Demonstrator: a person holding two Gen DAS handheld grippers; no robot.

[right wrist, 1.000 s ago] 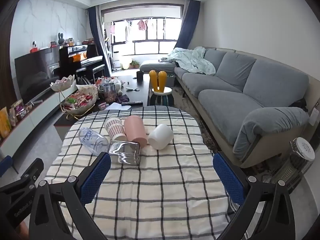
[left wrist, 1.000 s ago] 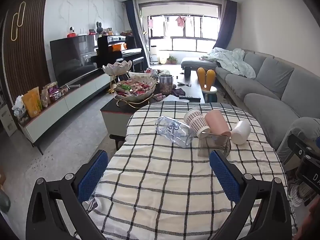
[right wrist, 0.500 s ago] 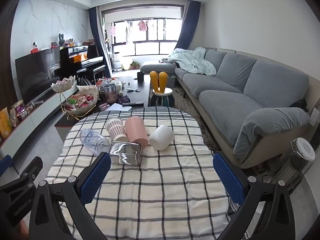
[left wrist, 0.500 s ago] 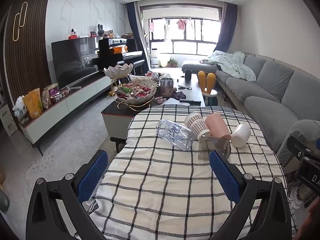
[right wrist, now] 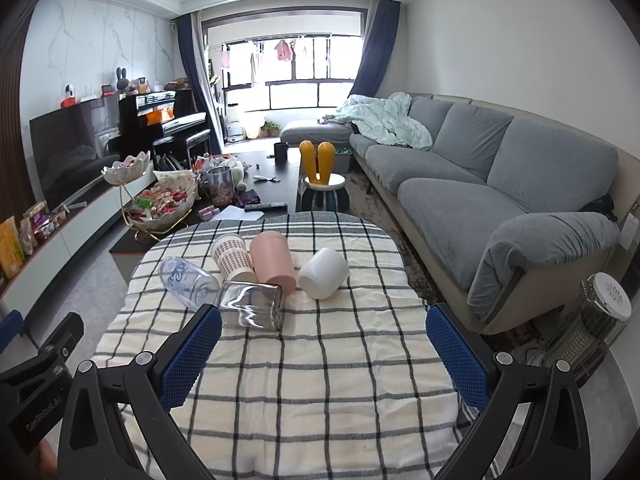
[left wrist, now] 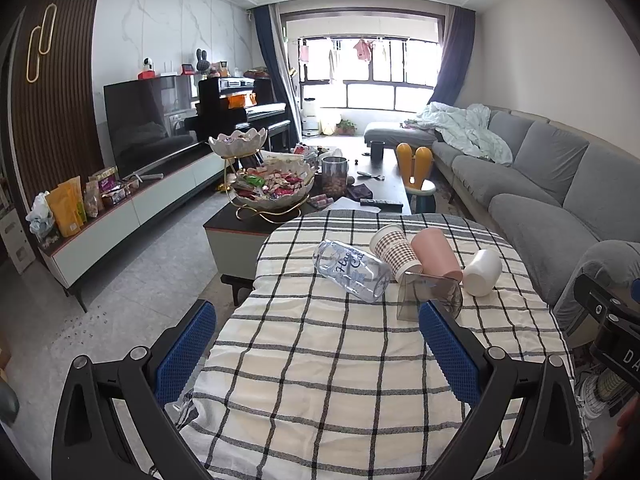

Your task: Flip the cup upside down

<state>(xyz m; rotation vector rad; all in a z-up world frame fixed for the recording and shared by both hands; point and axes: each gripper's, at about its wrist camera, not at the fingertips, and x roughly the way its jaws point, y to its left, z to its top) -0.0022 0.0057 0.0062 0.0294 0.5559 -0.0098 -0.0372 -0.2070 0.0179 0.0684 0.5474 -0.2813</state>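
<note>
Several cups lie on their sides on the checked tablecloth [left wrist: 320, 360]: a clear printed cup [left wrist: 352, 270] [right wrist: 188, 280], a brown-patterned paper cup [left wrist: 394, 250] [right wrist: 232, 254], a pink cup [left wrist: 436, 254] [right wrist: 272, 260], a white cup [left wrist: 482, 272] [right wrist: 324, 272] and a square smoky glass [left wrist: 430, 292] [right wrist: 252, 310]. My left gripper [left wrist: 318, 356] is open and empty, short of the cups. My right gripper [right wrist: 324, 356] is open and empty, near the table's front; its left fingertip [right wrist: 192, 354] sits just before the square glass.
A coffee table [left wrist: 384, 192] with a snack bowl stand [left wrist: 272, 188] lies beyond the round table. A grey sofa [right wrist: 500, 184] runs along the right. A TV bench [left wrist: 120, 208] is at left. A small heater [right wrist: 600, 320] stands at the right.
Both grippers have drifted slightly; the cups sit a little lower in both views. The cups lie as before and both grippers stay open.
</note>
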